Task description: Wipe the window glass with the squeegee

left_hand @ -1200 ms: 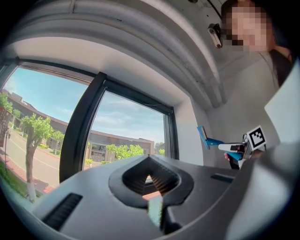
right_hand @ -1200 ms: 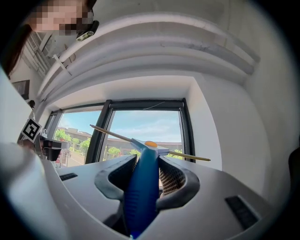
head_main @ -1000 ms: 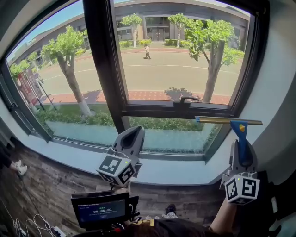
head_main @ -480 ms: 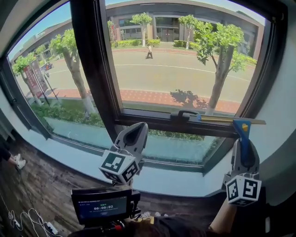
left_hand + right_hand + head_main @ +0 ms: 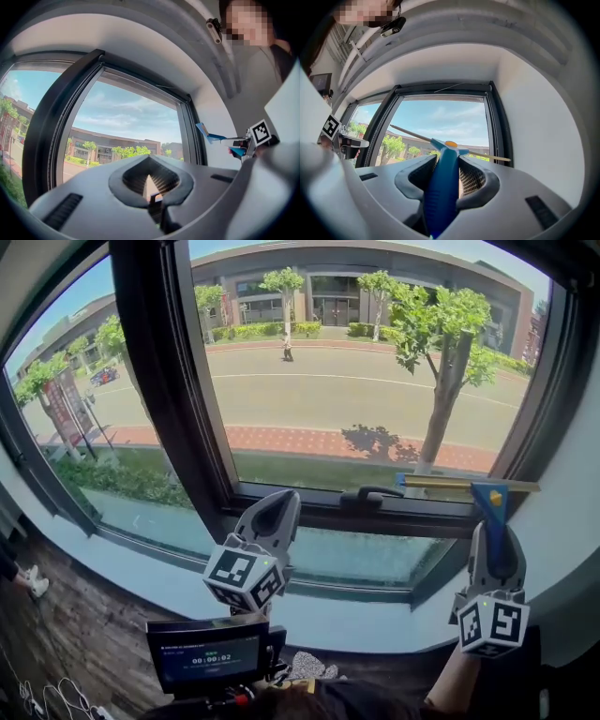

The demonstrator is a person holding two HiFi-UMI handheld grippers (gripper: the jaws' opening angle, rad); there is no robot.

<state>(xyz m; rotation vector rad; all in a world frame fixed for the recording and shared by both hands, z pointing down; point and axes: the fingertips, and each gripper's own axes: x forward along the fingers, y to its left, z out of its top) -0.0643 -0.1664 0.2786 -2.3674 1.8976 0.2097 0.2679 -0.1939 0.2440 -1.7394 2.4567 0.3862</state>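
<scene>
Holding the squeegee (image 5: pixel 488 496): right tool (image 5: pixel 494 540) clenched on the blue handle, blade level. The blade sits low on the right pane of the glass (image 5: pixel 356 390), just above the bottom rail and right of the latch (image 5: pixel 367 494). No view settles whether the rubber edge touches the glass.

Left tool (image 5: pixel 267 517): jaws together, nothing between them, idle in front of the sill (image 5: pixel 375 601).

Judgement: wiping not yet begun; blade is being brought up to the pane.

Notes for the stroke:
- Lift the blade to the top of the pane before pressing on, since a pull from this height would clean only the bottom strip.
- Seat the full rubber edge flat on the glass and keep the blade level.
- Keep even pressure in one straight pull, then overlap the next pass.
- Steer clear of the latch at the bottom of each pass.

Change against 1.0 s ago: the blade then lay below the latch, across the lower pane; it now stands above the latch, on the upper pane. Grip looks unchanged. Left tool is in much the same spot.
</scene>
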